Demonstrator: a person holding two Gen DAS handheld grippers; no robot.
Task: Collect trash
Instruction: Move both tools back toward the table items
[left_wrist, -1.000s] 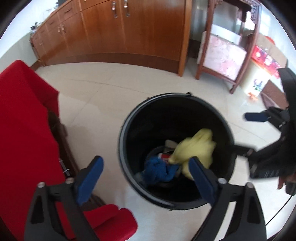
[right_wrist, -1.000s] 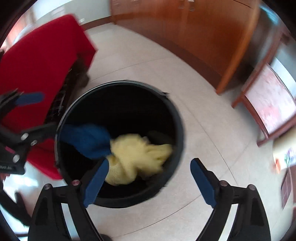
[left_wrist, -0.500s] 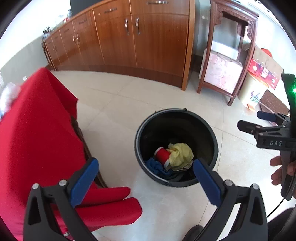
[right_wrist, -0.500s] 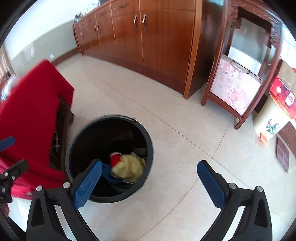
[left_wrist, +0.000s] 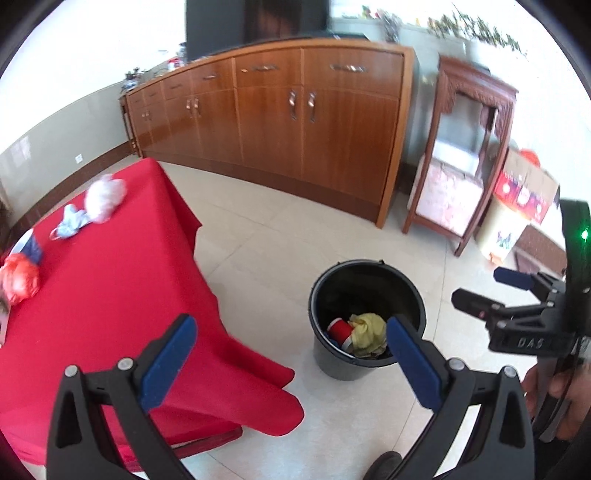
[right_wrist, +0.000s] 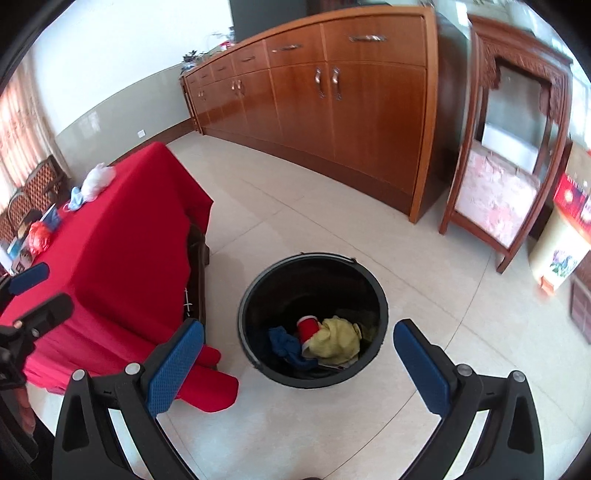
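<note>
Standing on the tiled floor just beside a red-draped table (right_wrist: 122, 236), the black bin (right_wrist: 314, 373) holds a crumpled yellow cloth (right_wrist: 334, 341), a red cup (right_wrist: 307, 328) and a blue rag (right_wrist: 282, 341). Above it, left gripper (left_wrist: 288, 349) and right gripper (right_wrist: 299, 354) hang empty, jaws spread wide.

The right tool (right_wrist: 297, 363) hangs wide apart above a black bucket (right_wrist: 258, 295) holding a yellow rag (right_wrist: 334, 341), red cup (right_wrist: 308, 328) and blue cloth (right_wrist: 282, 343).
</note>
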